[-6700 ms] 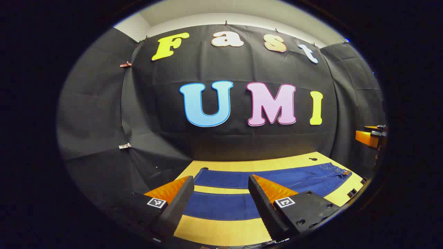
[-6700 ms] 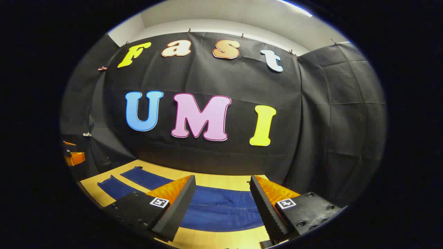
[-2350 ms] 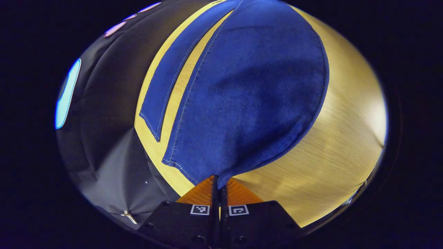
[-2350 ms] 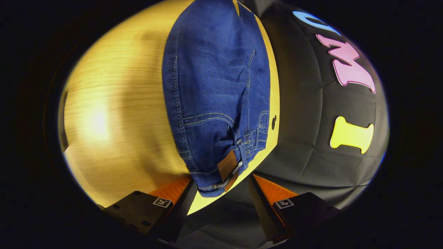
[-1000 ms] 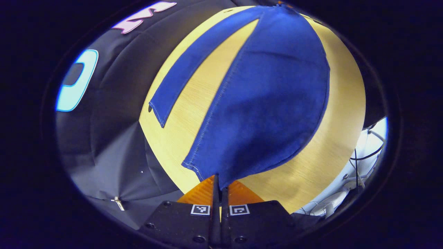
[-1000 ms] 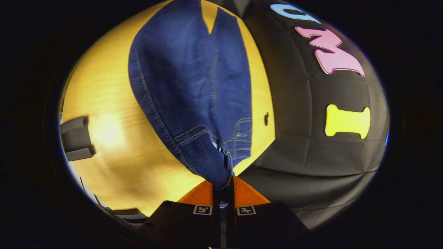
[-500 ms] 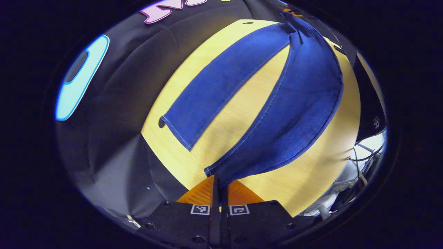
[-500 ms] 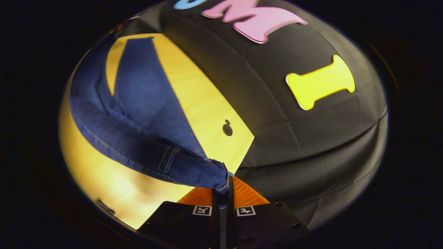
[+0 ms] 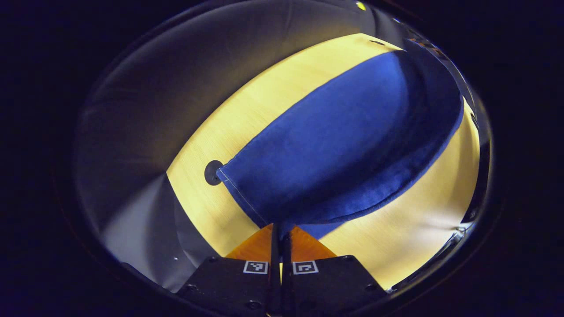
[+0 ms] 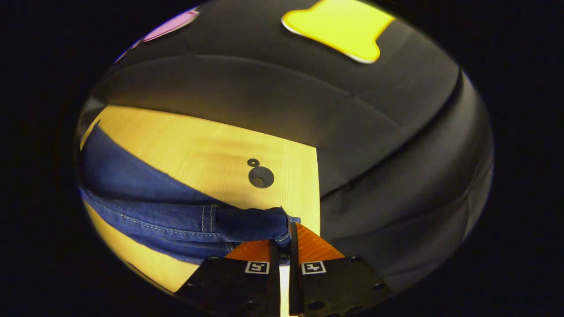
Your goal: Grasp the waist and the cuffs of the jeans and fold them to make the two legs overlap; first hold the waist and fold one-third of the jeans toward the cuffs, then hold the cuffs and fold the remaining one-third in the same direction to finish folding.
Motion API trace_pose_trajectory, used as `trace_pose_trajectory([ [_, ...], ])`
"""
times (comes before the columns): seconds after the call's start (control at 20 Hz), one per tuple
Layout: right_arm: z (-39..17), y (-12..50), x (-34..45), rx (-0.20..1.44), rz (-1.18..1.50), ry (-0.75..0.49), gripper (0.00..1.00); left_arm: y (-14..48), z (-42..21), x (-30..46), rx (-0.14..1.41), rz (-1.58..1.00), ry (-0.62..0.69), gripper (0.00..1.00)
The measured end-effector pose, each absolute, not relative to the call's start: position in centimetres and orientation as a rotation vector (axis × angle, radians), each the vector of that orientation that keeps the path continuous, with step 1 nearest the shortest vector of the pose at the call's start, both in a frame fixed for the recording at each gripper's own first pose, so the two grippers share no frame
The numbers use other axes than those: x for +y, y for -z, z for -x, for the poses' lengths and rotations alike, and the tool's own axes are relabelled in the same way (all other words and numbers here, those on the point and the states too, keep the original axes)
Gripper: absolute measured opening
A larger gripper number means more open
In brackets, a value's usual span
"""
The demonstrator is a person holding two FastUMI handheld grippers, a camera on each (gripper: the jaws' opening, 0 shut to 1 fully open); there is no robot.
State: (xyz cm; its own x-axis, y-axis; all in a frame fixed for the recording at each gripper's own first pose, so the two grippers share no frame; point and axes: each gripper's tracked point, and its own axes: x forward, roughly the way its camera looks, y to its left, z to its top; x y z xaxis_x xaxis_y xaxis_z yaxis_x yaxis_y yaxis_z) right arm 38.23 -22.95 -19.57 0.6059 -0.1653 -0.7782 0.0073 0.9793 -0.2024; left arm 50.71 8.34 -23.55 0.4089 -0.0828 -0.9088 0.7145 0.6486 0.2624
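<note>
L gripper [image 9: 278, 229]: clenching the cuff corner of the jeans [image 9: 335, 145]; both fingers pressing on denim, no gap btw them.
R gripper [image 10: 284, 244]: gripping the waist end of the jeans [image 10: 176, 220]; fingers nearly together w/ bunched denim btw them.
Jeans position: lying along the table [image 9: 246, 110] in L gripper view, held leg now covering the other leg; cuff hem sitting just beside a dark round hole [image 9: 212, 172] near the table's end.
Waist end: in R gripper view denim is running off to the left from the fingers, stitched seams showing; lying low over the table [image 10: 198, 141].
Edges: table's far edge meeting the black cloth wall [image 9: 176, 88]; in R gripper view the table corner is sitting just right of the fingers, w/ a round hole [image 10: 261, 177] near it.
Open room: bare wood strip running btw jeans and wall; wider bare wood on the near side of the jeans in L gripper view.
Change vs 0.5 s ago: the two legs were lying in a V w/ wood showing btw them; that gap is now closed, legs overlapping. Both grips staying clamped. R gripper view has tilted down, more table corner showing, waist dropping closer to the table.
</note>
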Motion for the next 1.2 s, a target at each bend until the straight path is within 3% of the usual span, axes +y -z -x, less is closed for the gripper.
trace_pose_trajectory([
  [0.25, -38.8, 17.3, -23.1, 0.978, 0.088, 0.168, 0.14, 27.1, -55.2, 8.8, 1.008, -0.706, 0.459, 0.11],
  [0.3, -38.6, 17.1, -22.7, 0.988, 0.067, 0.182, 0.27, 27.1, -55.5, 8.3, 0.988, -0.699, 0.451, 0.13],
  [0.35, -38.1, 16.8, -22.6, 0.990, 0.056, 0.192, 0.40, 26.8, -56.1, 8.7, 0.955, -0.703, 0.429, 0.30],
  [0.45, -38.0, 18.2, -22.7, 0.959, 0.044, 0.207, 0.49, 25.4, -56.6, 8.7, 0.872, -0.644, 0.402, 0.64],
  [0.55, -36.6, 17.2, -21.8, 0.913, -0.003, 0.225, 0.80, 23.1, -56.8, 8.3, 0.764, -0.560, 0.364, 0.98],
  [0.6, -36.6, 16.4, -21.7, 0.878, -0.031, 0.239, 0.96, 21.9, -56.6, 7.8, 0.715, -0.517, 0.347, 0.98],
  [0.65, -35.9, 15.4, -21.5, 0.844, -0.057, 0.259, 0.98, 20.1, -56.3, 7.9, 0.653, -0.477, 0.311, 0.98],
  [1.0, -30.8, 10.6, -22.2, 0.637, -0.141, 0.446, 0.98, 8.9, -51.2, 3.7, 0.267, -0.076, 0.128, 0.98],
  [1.2, -29.3, 12.6, -23.7, 0.638, -0.326, 0.532, 0.98, 6.3, -47.1, 0.0, 0.190, 0.083, 0.134, 0.98],
])
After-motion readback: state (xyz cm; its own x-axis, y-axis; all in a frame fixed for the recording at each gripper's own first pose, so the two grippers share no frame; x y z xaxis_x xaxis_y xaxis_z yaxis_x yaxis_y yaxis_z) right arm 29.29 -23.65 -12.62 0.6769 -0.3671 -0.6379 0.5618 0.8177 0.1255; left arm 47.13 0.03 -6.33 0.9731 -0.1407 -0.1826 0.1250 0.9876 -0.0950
